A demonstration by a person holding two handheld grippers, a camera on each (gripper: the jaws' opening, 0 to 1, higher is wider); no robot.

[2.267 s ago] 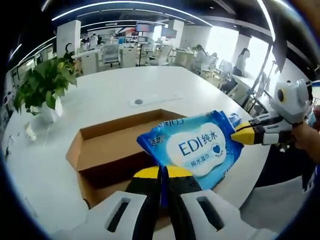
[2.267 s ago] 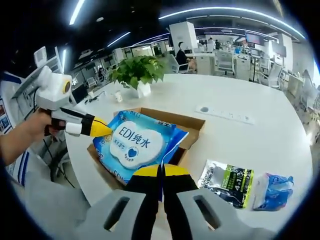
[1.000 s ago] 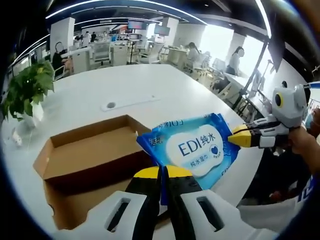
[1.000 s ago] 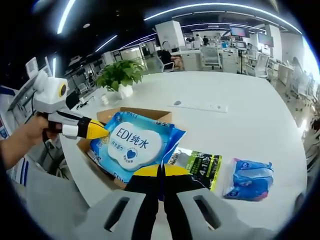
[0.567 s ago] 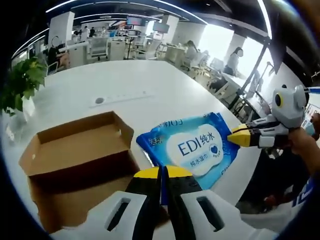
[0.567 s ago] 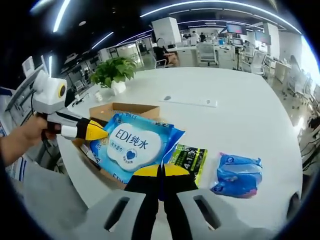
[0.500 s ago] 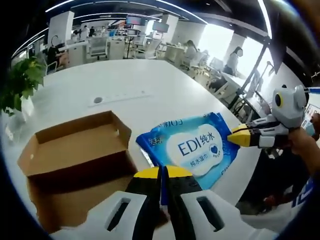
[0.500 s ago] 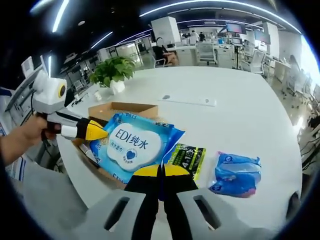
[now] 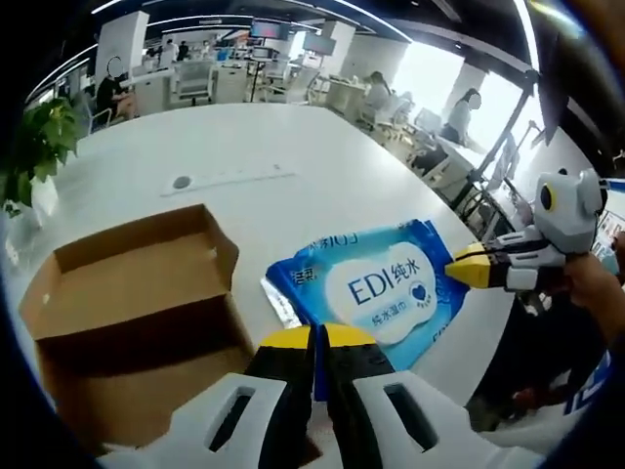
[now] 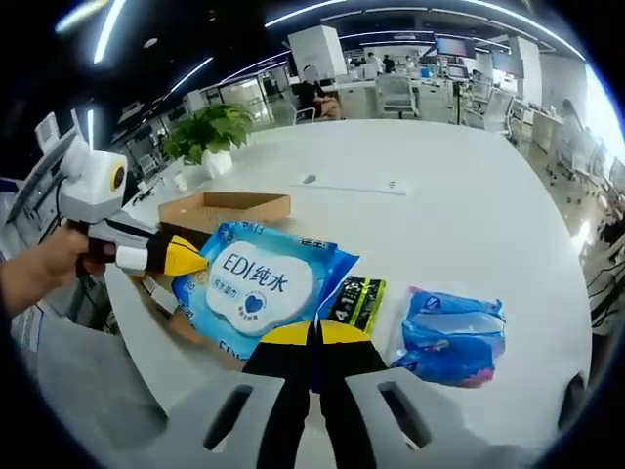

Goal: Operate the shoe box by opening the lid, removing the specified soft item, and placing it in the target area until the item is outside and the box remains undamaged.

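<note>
The blue wipes pack, printed "EDI", hangs between the two grippers, clear of the shoe box. In the left gripper view the left gripper has its jaws pressed together on the near edge of the pack, and the right gripper comes in from the right, its yellow tips pinching the pack's far corner. A hand grips its handle.

In the right gripper view the same pack is nipped at its near edge by the right gripper, while the left gripper, held in a hand, clamps the pack's left end. The pack hides much of the box from this side; its brown rim shows just behind the pack.

The box sits open on the white round worktop, its cardboard inside bare as far as can be seen, though the near part falls in shadow. Just right of the pack, lying on the worktop, is a dark packet with green print, partly tucked under the pack's edge from this angle, and beside that a crumpled blue plastic bag. A potted green plant stands beyond the box, near the worktop's far edge. A small round socket plate sits in the worktop behind the box.
</note>
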